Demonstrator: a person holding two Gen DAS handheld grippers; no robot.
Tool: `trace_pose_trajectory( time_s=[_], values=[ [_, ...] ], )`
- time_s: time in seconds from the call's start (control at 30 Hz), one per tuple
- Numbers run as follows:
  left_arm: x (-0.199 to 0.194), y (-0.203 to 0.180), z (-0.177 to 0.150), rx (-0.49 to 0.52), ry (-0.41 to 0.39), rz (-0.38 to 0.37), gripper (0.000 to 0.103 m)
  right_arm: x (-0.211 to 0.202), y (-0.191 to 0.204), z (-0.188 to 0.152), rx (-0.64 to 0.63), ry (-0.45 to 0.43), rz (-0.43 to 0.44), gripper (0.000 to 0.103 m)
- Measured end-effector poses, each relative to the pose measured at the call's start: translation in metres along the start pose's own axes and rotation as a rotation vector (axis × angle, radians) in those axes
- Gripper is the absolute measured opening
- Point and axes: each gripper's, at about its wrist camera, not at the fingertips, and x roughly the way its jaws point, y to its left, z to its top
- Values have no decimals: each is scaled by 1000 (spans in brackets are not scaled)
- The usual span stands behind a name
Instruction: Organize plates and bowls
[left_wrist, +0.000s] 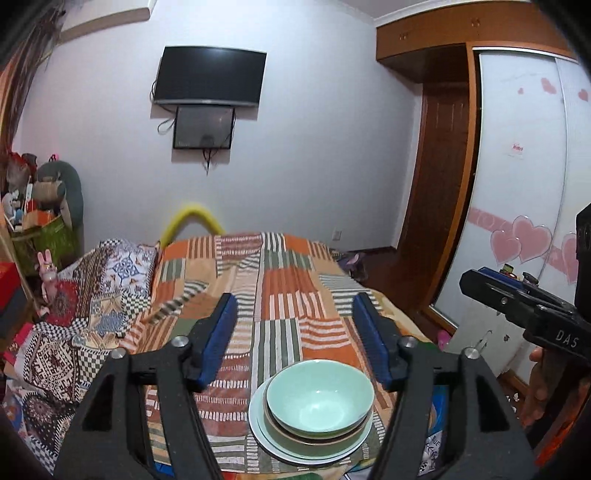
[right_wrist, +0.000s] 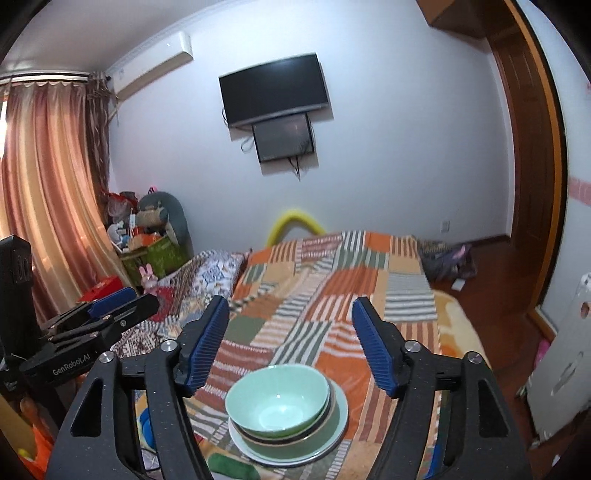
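A pale green bowl (left_wrist: 319, 400) sits on top of a stack of bowls and plates, with a white plate (left_wrist: 266, 439) at the bottom, on a striped patchwork blanket (left_wrist: 280, 295). The stack also shows in the right wrist view, bowl (right_wrist: 277, 398) on top and plate (right_wrist: 332, 443) below. My left gripper (left_wrist: 295, 325) is open and empty, raised above and behind the stack. My right gripper (right_wrist: 288, 328) is open and empty, also above the stack. The right gripper shows at the right edge of the left wrist view (left_wrist: 517, 306); the left gripper shows at the left of the right wrist view (right_wrist: 92, 325).
The blanket covers a bed with a patterned quilt (left_wrist: 85, 314) on its left. A television (left_wrist: 210, 77) hangs on the far wall. A wardrobe with heart stickers (left_wrist: 524, 206) stands at the right. Boxes and toys (right_wrist: 147, 236) are piled by the curtain (right_wrist: 44, 184).
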Motion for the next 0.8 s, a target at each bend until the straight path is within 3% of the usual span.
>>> trace_pose_trajectory(
  time_s=[0.03,0.07,0.23,0.47,0.8],
  values=[
    [-4,-1,0,-3,-13,-1,84,-2,1,0,-4,-12,-1,73],
    [-7,-1,1,-6,-27,-1,88,-4,3,1,-7,-25,-2,76],
    [-21,-3,2,-7,-81,17,98,-9,5,1,-3,-55,0,86],
    [-24,-5,0,-4,-78,12,99,-11,6,-1,18,-72,-3,101],
    [-28,-11,-3,17,-82,20,99,-15,7,-2,17,-76,-10,102]
  ],
)
